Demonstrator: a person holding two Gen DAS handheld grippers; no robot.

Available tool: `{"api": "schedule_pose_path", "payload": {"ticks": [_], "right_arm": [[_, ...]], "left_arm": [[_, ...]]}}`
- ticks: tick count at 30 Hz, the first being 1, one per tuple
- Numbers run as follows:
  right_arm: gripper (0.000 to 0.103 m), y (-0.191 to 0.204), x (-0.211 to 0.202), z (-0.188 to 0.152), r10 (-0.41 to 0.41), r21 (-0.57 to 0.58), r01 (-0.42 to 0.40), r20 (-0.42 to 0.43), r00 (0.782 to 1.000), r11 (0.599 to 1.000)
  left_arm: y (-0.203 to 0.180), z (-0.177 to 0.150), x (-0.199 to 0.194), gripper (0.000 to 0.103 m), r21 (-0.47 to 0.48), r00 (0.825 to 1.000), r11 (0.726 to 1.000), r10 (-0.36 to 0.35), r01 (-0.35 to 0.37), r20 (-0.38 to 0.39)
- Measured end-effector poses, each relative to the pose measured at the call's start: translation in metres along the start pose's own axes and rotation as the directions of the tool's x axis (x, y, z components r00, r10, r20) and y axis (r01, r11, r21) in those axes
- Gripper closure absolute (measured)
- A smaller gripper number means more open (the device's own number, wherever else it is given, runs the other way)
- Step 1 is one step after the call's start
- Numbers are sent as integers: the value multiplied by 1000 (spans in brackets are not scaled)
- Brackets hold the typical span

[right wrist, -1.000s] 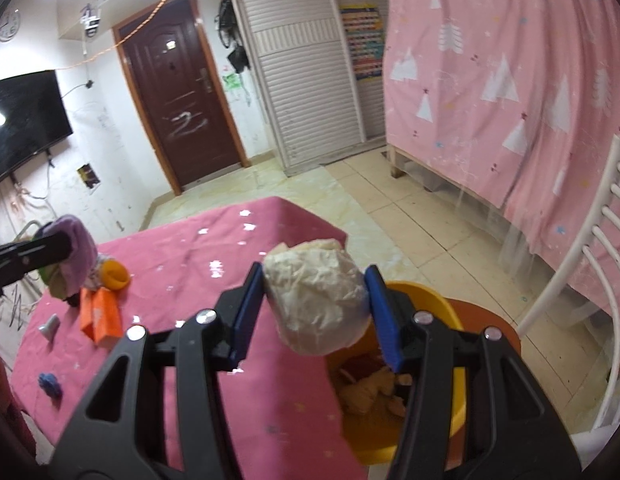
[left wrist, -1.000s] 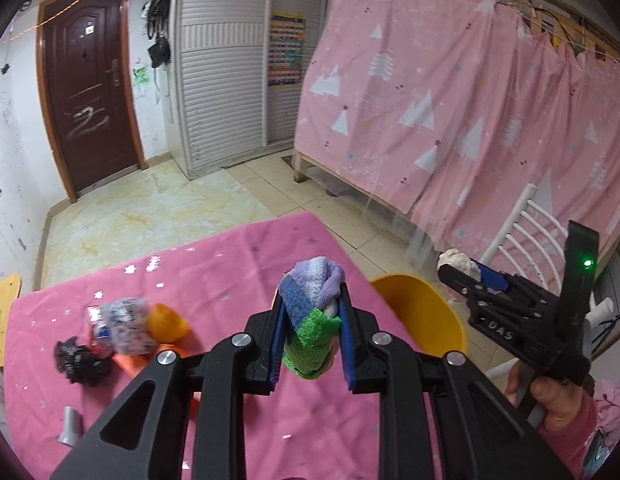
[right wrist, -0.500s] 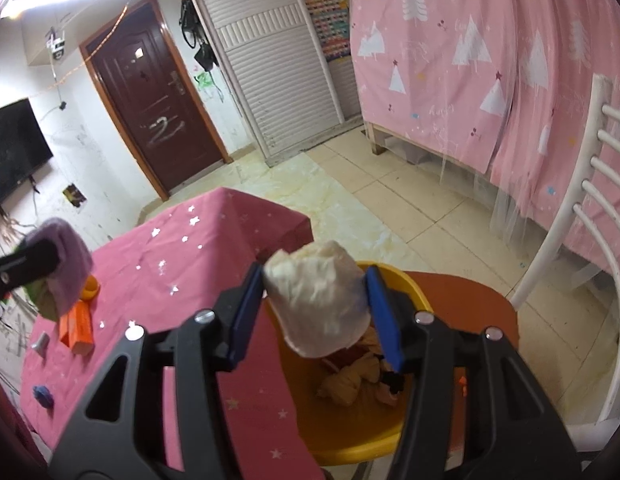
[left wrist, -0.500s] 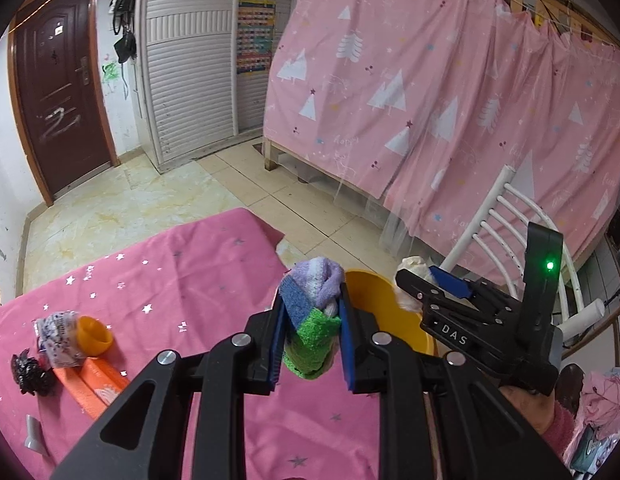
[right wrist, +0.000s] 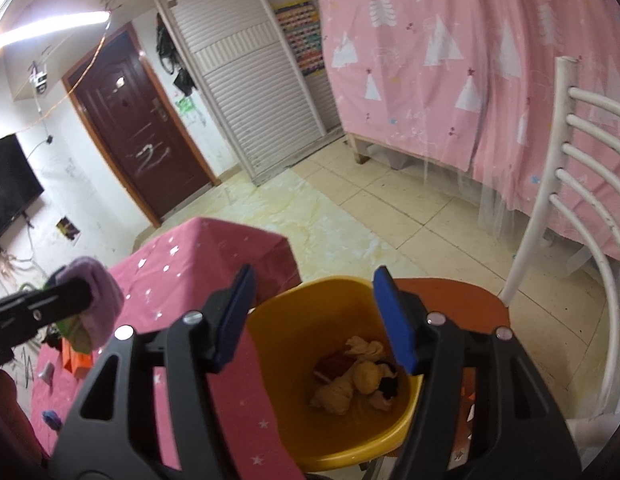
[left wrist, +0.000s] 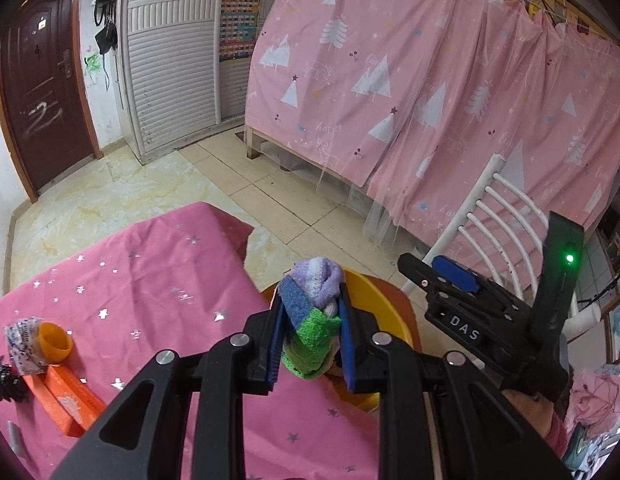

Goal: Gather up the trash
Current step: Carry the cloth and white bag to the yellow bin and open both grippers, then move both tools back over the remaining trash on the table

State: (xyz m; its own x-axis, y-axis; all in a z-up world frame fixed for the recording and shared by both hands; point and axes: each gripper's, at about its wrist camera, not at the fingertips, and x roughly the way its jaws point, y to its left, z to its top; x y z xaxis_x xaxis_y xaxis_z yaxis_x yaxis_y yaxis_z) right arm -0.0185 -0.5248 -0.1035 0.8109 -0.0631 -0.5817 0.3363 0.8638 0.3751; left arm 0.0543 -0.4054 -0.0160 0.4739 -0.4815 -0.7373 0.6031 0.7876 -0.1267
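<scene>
Left gripper point(left wrist: 310, 332) clamped tight on a rolled sock point(left wrist: 315, 314), purple end poking out past the fingertips. Right gripper point(right wrist: 314, 316) just been opening, jaws wide, nothing between them; yellow bin point(right wrist: 310, 312) directly below, crumpled paper point(right wrist: 350, 384) lying inside.

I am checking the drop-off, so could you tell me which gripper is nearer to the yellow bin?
Right. The right gripper hangs open directly over the yellow bin; the left gripper, shut on a fuzzy cloth, is at its table-side rim.
</scene>
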Motion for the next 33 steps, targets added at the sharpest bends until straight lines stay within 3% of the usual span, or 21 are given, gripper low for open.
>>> {"api": "schedule_pose_path", "payload": {"ticks": [4,7,9,23,33], "right_arm": [[44,-11,-6,3,-12,31,11,19,1000,999],[44,-14,-9,4,-14,39,13,27,1000,999],[44,-15,-10,3,-10,39,9,28,1000,999],[44,-1,-13,1,10,15,-11,33,999,1000],[44,28,-22,-2,44,-60,-40,55,998,997]], "left_arm": [[-7,2,10,87,-7,1000,1000,-28,28,3],[-11,2,17,67,-19,998,998,-55,55,-11],[-13,0,18,48,-27,998,998,-61,61,-11],[0,-5,8,42,-63,999,997,-36,35,-15],[24,-11,-29,36,-84,1000,996,9,-7,26]]}}
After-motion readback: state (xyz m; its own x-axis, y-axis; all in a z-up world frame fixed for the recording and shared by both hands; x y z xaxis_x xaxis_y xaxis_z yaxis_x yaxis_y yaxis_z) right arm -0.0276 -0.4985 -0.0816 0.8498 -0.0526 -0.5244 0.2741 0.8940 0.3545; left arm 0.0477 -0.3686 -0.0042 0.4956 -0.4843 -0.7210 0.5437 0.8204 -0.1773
